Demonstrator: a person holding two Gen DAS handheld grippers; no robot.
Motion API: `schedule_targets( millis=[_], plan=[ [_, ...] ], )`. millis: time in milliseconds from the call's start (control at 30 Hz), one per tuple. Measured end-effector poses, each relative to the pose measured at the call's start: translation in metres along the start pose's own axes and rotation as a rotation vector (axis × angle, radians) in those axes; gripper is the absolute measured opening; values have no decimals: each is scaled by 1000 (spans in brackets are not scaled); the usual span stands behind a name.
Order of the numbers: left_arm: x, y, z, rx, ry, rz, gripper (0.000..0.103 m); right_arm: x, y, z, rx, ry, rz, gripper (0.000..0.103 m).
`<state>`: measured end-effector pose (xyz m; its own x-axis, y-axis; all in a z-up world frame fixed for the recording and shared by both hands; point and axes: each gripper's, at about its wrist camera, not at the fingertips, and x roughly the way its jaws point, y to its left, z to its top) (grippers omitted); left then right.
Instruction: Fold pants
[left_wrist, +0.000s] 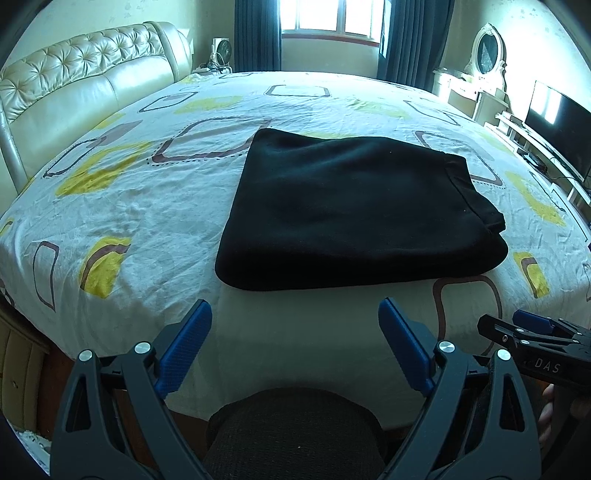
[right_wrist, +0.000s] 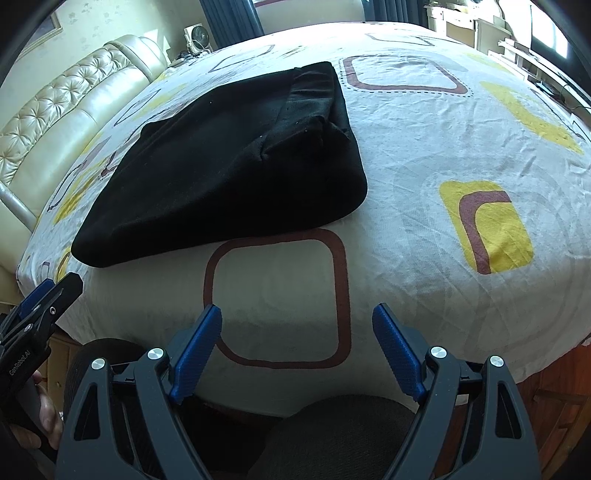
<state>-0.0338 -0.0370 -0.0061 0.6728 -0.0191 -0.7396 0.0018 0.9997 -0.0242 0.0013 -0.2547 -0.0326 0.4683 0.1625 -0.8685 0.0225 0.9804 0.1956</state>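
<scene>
The black pants (left_wrist: 354, 210) lie folded into a thick rectangle on the patterned bedsheet (left_wrist: 147, 206); in the right wrist view the pants (right_wrist: 229, 166) sit up and to the left. My left gripper (left_wrist: 295, 314) hangs open over the bed's near edge, short of the pants, with nothing between its blue pads. My right gripper (right_wrist: 297, 317) is open too, above a brown square on the sheet (right_wrist: 406, 184), clear of the cloth. Each gripper shows at the edge of the other's view: the right gripper (left_wrist: 532, 332) at lower right, the left gripper (right_wrist: 40, 306) at lower left.
A cream tufted headboard (left_wrist: 74, 81) runs along the left. A window with dark curtains (left_wrist: 255, 33) is at the back, a dresser with an oval mirror (left_wrist: 487, 48) and a TV (left_wrist: 557, 122) at the right. The person's knees (left_wrist: 295, 432) are below the grippers.
</scene>
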Motion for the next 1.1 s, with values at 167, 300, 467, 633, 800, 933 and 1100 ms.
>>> schedule_targets(
  millis=[167, 300, 467, 633, 800, 933, 1100],
  plan=[
    [0, -1, 1, 5, 0, 4, 92, 1, 0, -2, -1, 8, 3, 82],
    [-2, -2, 1, 15, -7, 3, 92, 1, 2, -3, -3, 10, 5, 82],
    [-5, -3, 2, 11, -20, -15, 92, 1, 1, -3, -2, 12, 7, 82],
    [-7, -4, 2, 8, -23, -14, 96, 3, 1, -3, -5, 19, 10, 82],
    [-7, -6, 2, 16, -28, -12, 97, 3, 2, -3, -8, 24, 15, 82],
    [-7, -7, 2, 23, -21, -2, 97, 4, 2, -3, -6, 26, 15, 82],
    [-8, -8, 2, 26, -26, -1, 97, 3, 2, -3, -7, 27, 18, 82]
  ],
)
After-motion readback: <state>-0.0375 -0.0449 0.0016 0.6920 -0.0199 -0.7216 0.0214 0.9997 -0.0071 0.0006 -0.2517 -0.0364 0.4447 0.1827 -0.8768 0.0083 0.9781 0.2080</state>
